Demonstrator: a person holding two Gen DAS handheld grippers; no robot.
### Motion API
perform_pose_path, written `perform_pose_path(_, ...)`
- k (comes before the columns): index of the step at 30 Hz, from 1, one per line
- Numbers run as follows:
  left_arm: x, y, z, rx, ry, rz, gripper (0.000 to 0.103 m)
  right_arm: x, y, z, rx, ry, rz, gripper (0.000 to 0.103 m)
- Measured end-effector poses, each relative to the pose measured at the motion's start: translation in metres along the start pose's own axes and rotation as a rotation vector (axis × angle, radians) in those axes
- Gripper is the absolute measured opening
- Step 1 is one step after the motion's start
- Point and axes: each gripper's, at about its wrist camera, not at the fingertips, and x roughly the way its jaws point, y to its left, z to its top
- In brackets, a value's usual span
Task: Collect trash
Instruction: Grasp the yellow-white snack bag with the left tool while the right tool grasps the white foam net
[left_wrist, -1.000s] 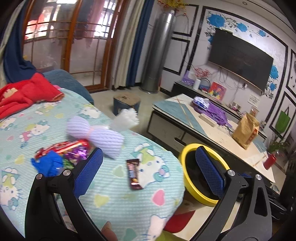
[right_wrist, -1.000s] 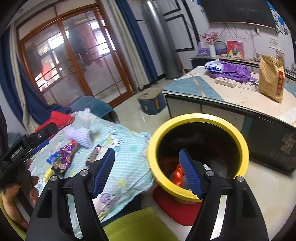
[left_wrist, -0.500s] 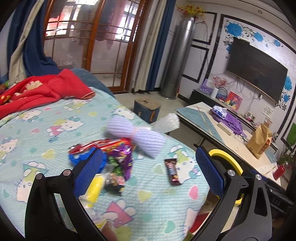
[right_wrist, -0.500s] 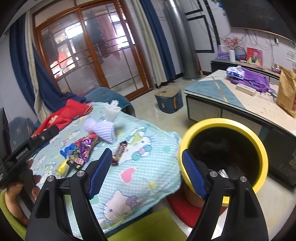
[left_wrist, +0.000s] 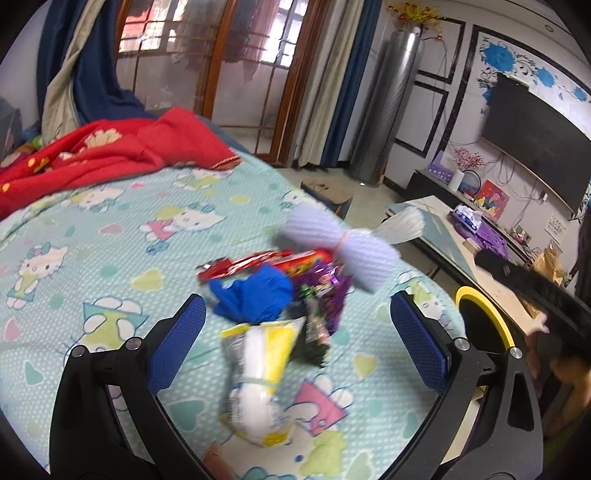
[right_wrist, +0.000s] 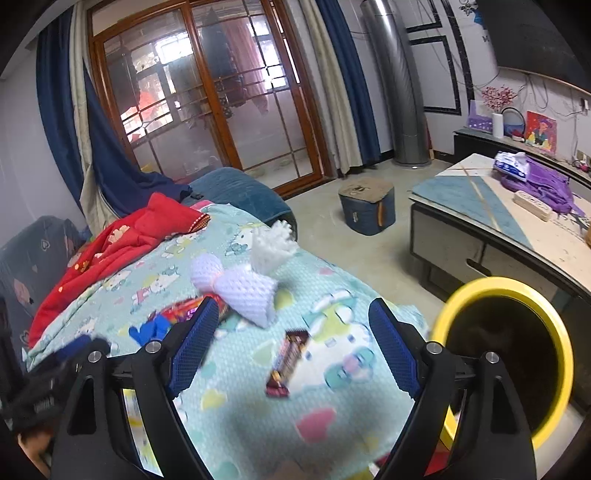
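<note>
Trash lies on a Hello Kitty sheet (left_wrist: 92, 236). In the left wrist view my left gripper (left_wrist: 295, 338) is open over a yellow-white packet (left_wrist: 258, 365), with a blue scrap (left_wrist: 255, 295), purple wrappers (left_wrist: 325, 291), a red wrapper (left_wrist: 258, 262) and white foam netting (left_wrist: 340, 247) beyond. In the right wrist view my right gripper (right_wrist: 291, 350) is open and empty above a brown candy bar (right_wrist: 288, 360). The foam netting (right_wrist: 236, 288) lies behind it. The yellow-rimmed bin (right_wrist: 513, 354) stands to the right on the floor; it also shows in the left wrist view (left_wrist: 484, 314).
A red blanket (left_wrist: 99, 155) lies at the sheet's far end. A low table (right_wrist: 509, 229) with a purple bag stands right of the bin. A blue stool (right_wrist: 365, 210) sits on the floor. The TV (left_wrist: 535, 136) hangs on the far wall.
Both grippers have swung left from the bin toward the sheet. The trash pile now sits between my left fingers and the candy bar between my right fingers.
</note>
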Motion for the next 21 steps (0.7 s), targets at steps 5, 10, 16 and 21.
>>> perform_pose_path(5, 0.010, 0.017, -0.007, -0.027, 0.058, -0.014, 0.092, 0.036, 0.005, 0.018, 0.003, 0.019, 0.008, 0.081)
perform_pose_path(10, 0.019, 0.028, -0.018, -0.033, 0.119, -0.033, 0.092, 0.081, 0.002, 0.033, 0.034, 0.084, 0.024, 0.081)
perform_pose_path(16, 0.030, 0.037, -0.032, -0.058, 0.192, -0.072, 0.092, 0.113, -0.009, 0.042, 0.112, 0.128, 0.062, 0.080)
perform_pose_path(21, 0.032, 0.035, -0.037, -0.052, 0.213, -0.105, 0.086, 0.116, -0.006, 0.043, 0.108, 0.142, 0.143, 0.034)
